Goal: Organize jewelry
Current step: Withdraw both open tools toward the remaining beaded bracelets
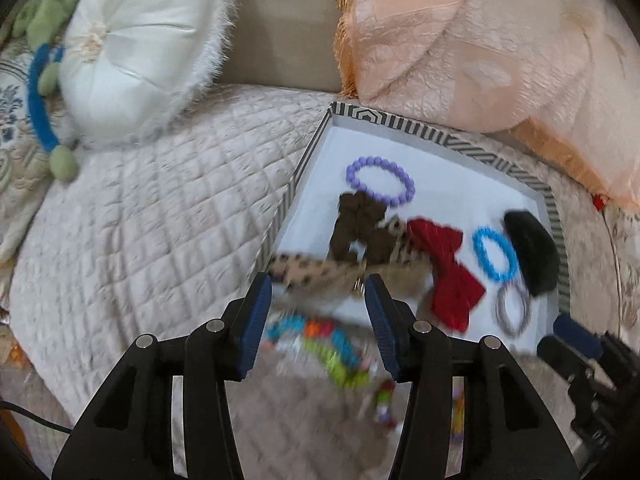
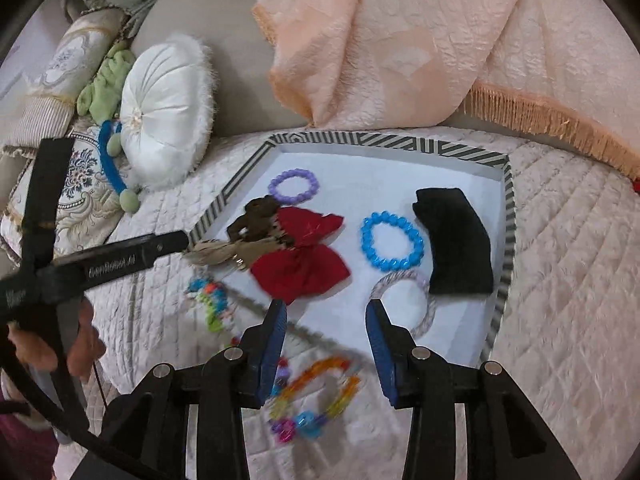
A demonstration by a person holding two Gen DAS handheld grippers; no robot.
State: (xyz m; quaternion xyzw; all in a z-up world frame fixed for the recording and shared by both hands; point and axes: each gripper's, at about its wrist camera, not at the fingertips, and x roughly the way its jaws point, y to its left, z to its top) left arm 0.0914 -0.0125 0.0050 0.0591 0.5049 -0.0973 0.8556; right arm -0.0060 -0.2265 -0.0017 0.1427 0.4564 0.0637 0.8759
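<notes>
Quilted cream bedspread [image 2: 560, 240], diamond-stitched, with a peach fringed throw [image 2: 400, 40] and a round white satin cushion [image 2: 164, 112] behind; on it sits a shallow white tray [image 2: 507, 208] with a striped rim. Inside lie a purple beaded bracelet [image 2: 292, 186], blue beaded bracelet [image 2: 392, 246], red fabric bow [image 2: 304, 256] with its long axis running diagonally, brown scrunchie [image 1: 360, 228], black velvet piece [image 2: 456, 240] and grey ring [image 2: 400, 300]; a leopard-print band [image 1: 316, 270] hangs over the near-left rim. Left gripper [image 1: 318, 316] and right gripper [image 2: 327, 334] both stand released, nothing between their blue pads, above blurred multicoloured beads [image 2: 316, 396] on the quilt.
</notes>
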